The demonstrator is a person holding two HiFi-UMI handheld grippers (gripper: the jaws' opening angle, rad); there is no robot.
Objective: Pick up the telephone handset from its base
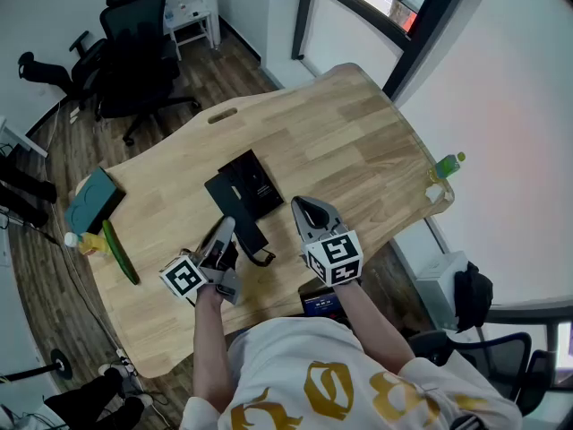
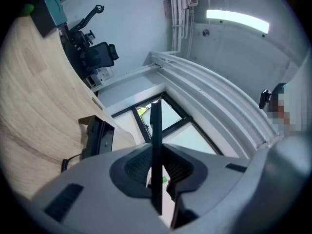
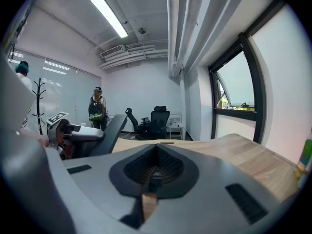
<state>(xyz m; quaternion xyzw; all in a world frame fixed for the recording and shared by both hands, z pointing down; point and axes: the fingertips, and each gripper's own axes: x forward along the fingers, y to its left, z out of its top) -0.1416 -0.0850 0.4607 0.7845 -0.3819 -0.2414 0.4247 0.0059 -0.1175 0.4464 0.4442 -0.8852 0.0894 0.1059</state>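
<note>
My left claw grips the telephone handset mid-shaft, lifted off its base on the bench. The right claw is closed and empty. The handset looks stiff, light and smooth, and its cord may tug.

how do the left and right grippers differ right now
The left gripper has its jaws clamped on the black telephone handset, while the right gripper has its jaws together on nothing. The left gripper is rolled onto its side, so the table stands like a wall in its view. The right gripper sits upright, with the table level before it. Both are grey, hand-held, and over the table's near edge.
</note>
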